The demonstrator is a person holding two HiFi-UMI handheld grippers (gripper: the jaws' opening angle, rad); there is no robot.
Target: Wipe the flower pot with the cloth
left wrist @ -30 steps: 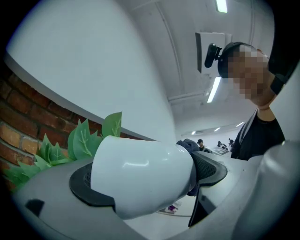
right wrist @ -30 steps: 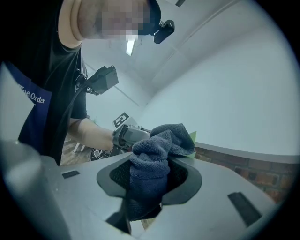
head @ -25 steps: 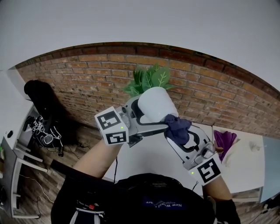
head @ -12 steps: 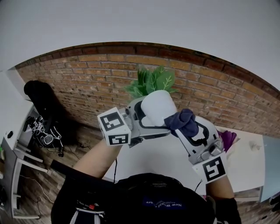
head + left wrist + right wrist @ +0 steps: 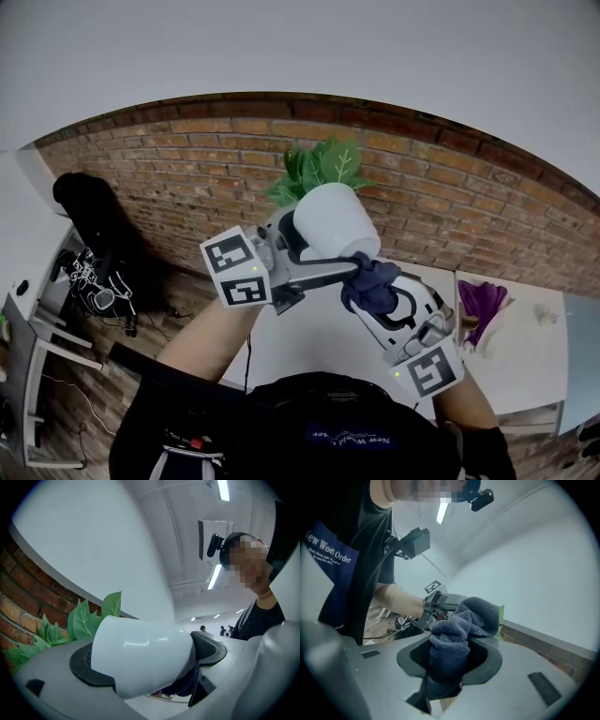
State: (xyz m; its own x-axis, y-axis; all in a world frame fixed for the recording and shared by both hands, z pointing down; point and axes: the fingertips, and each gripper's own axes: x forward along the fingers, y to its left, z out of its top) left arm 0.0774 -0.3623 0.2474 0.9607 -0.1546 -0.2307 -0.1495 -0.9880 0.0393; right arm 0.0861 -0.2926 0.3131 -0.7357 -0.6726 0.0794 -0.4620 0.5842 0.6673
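The left gripper [image 5: 314, 251] is clamped on the white flower pot [image 5: 335, 223]. It holds the pot raised at frame centre, in front of the brick wall [image 5: 169, 178], with the green leaves [image 5: 319, 167] uppermost. The right gripper [image 5: 380, 298] grasps the dark blue cloth [image 5: 370, 281], which lies against the pot's lower right edge.

Glossy pot [image 5: 333, 220] — nubby terry cloth [image 5: 371, 287].
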